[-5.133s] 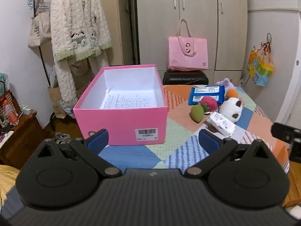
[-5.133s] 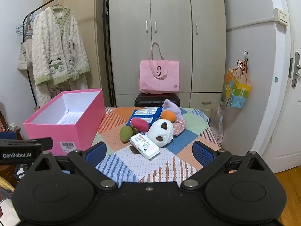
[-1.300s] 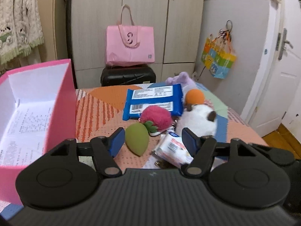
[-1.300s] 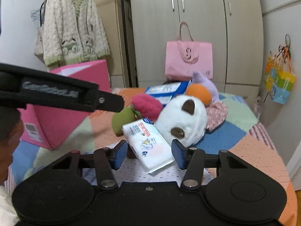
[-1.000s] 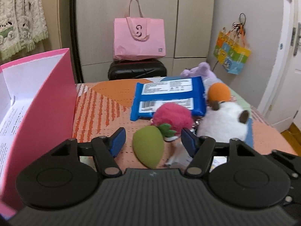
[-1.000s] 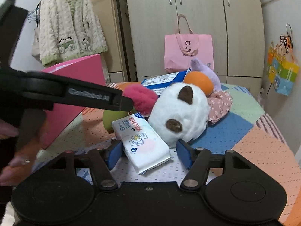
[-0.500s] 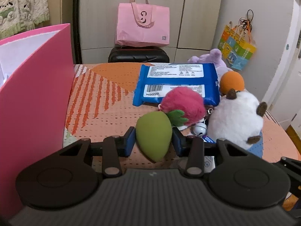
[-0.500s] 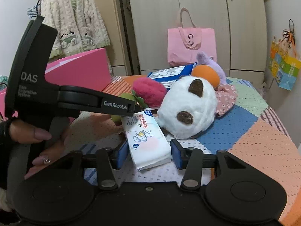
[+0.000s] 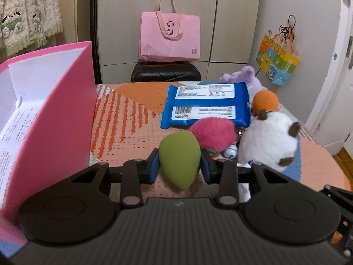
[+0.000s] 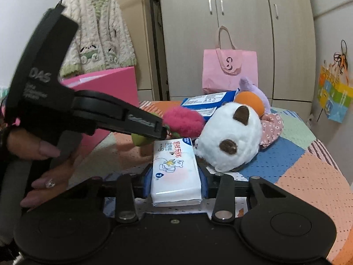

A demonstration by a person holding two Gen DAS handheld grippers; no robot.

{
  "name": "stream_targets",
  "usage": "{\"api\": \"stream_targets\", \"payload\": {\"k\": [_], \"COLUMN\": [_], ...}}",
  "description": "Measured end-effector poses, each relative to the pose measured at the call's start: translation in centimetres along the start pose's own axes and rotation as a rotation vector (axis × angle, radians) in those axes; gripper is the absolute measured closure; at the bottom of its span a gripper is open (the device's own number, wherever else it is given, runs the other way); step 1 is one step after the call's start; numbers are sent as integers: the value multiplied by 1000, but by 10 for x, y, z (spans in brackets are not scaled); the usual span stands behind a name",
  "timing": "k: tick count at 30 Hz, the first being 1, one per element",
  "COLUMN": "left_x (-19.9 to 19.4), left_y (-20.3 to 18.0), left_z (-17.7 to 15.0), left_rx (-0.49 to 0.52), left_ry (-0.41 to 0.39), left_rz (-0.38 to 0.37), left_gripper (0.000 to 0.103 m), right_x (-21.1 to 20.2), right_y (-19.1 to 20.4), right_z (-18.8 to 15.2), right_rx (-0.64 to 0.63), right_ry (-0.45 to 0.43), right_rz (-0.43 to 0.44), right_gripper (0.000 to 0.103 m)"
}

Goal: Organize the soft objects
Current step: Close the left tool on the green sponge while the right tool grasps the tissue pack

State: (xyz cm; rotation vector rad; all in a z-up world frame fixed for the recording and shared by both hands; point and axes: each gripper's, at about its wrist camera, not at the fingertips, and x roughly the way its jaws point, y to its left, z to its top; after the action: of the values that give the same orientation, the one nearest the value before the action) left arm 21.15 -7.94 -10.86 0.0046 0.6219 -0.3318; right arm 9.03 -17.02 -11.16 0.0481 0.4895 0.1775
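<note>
Left wrist view. My left tool (image 9: 179,165) is closing its blue pads on the green teardrop sponge (image 9: 179,160), which sits between them, both pads touching its sides. The sponge lies on the patchwork surface (image 9: 132,132) with its long axis running toward me, blunt end away and pointed tip near the camera. Just behind it are a pink fluffy strawberry plush (image 9: 213,132), a small silver bell (image 9: 230,153) and a white cat plush (image 9: 268,141). Only this view shows the open interior of the pink box (image 9: 55,119) at left, with printed paper inside, and the full blue wet-wipe pack (image 9: 207,105) lying flat.

Right wrist view. My right tool (image 10: 176,180) is closing on the white tissue pack (image 10: 175,172), with both pads against its long sides. The pack lies flat, its long axis pointing away from me toward the strawberry plush. Only here do I see my left hand (image 10: 42,154) on the other tool's handle, and the floral pink cloth (image 10: 272,127) behind the cat plush.
</note>
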Motion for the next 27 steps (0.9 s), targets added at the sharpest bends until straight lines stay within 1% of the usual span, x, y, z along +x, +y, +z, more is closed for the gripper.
{"api": "stream_targets", "payload": {"k": [4,9,12,16,21,24,27], "left_x": [-15,-32,-42,-59,-80,-91,-102], "left_y": [0,2,5,9,16,25,31], "left_z": [-3,-10,-17,-24,-32,-36,-39], "left_rx": [7,17,17,24,29,15,27], "left_ry": [17,50,82,112,144,177,194], "left_rz": [-22,-44,-60,-91,-96,-139,-139], "left_gripper": [66,66,66,66,66,66,66], "right_x": [-3,-12,-20,-31,-42,-47,-52], "right_y": [-2,-7,-8,0,12,21,28], "right_z": [6,11,13,16,20,24,29], "right_rx": [31,103,122,111,100,69,55], "right_ry": [17,55,65,82,125,156,187], "right_rz": [0,12,41,66,90,130,179], "right_gripper": [57,57,57,57,57,57,57]}}
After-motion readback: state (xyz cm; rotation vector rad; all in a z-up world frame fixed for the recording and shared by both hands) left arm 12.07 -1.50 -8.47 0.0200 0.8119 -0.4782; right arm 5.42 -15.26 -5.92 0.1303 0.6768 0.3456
